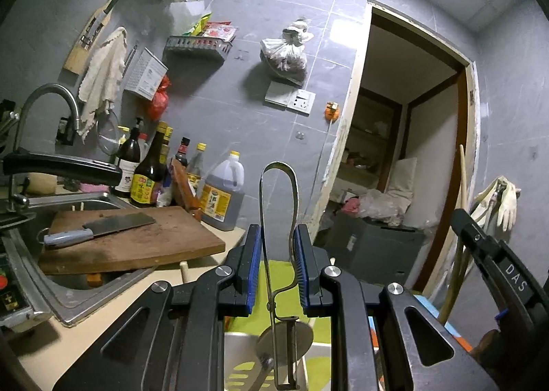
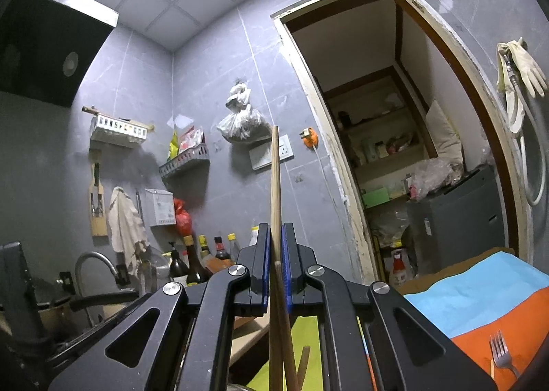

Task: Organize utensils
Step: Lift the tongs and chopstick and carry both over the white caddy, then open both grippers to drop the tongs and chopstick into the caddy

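While the wire-handled peeler (image 1: 278, 253) is clamped upright between the blue pads of the left tool (image 1: 278, 269), its looped handle is seen rising past the fingertips and its blade hanging below them over a green mat (image 1: 278, 269); two wooden chopsticks (image 2: 274, 205) are pinched in the nearly closed right tool (image 2: 274, 264), one reaching far up, the other ending just above the pads; a fork (image 2: 501, 351) is seen lying on the orange and blue cloth (image 2: 480, 298) at the right; a cutting board (image 1: 137, 241) carrying a cleaver (image 1: 99, 225) overhangs the sink (image 1: 51, 291) edge at the left; the doorway (image 1: 411, 137) is left open ahead.
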Demonstrator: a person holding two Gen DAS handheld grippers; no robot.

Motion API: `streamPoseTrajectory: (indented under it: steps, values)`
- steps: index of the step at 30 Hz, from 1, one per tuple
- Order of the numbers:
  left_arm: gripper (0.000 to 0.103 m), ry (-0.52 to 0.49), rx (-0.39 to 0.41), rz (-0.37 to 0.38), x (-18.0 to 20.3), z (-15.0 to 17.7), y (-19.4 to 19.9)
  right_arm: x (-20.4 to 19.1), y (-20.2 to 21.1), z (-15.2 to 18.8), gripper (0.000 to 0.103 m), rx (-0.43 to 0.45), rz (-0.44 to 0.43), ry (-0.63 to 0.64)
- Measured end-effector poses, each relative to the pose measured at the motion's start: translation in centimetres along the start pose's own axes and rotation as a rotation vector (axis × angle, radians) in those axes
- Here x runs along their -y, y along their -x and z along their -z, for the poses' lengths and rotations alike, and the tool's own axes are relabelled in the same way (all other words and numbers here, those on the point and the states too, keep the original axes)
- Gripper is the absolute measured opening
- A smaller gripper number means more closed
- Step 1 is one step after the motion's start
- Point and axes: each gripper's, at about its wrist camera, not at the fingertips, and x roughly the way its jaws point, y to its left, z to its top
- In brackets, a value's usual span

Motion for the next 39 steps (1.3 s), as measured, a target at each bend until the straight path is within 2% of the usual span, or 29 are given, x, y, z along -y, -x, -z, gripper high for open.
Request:
streamPoseTrajectory:
  steps: [10, 18, 24, 28, 31, 33, 37, 39]
  values:
    - [0.016, -0.071, -0.025, -0.03, 0.6, 2.3, 0.0, -0.6, 0.4, 1.5, 0.006, -0.071, 0.005, 0.082]
    - [0.017, -0.088, -0.056, -0.046, 0.5, 2.8, 0.4, -0.3, 0.9, 2.3, 0.007, -0.152, -0.002, 0.108]
    - [0.017, -0.083, -0.089, -0.026, 0.2, 2.9, 0.7, -0.3, 1.2, 2.7, 0.007, -0.2, -0.013, 0.116]
    - [0.024, -0.083, -0.106, -0.013, 0.2, 3.0, 0.8, -0.3, 1.4, 3.0, 0.009, -0.232, -0.021, 0.118]
    - [0.025, -0.074, -0.11, -0.001, 0.3, 2.8, 1.2, -0.2, 1.6, 2.8, 0.015, -0.242, -0.029, 0.116]
    - [0.026, -0.073, -0.108, 0.002, 0.4, 2.5, 1.4, -0.2, 1.8, 2.6, 0.024, -0.239, -0.037, 0.118]
    - [0.035, -0.066, -0.11, 0.012, 0.8, 1.5, 2.1, -0.2, 2.1, 1.7, 0.025, -0.228, -0.041, 0.12]
    - [0.036, -0.062, -0.123, 0.018, 1.0, 0.9, 2.2, -0.1, 2.3, 1.1, 0.03, -0.217, -0.041, 0.118]
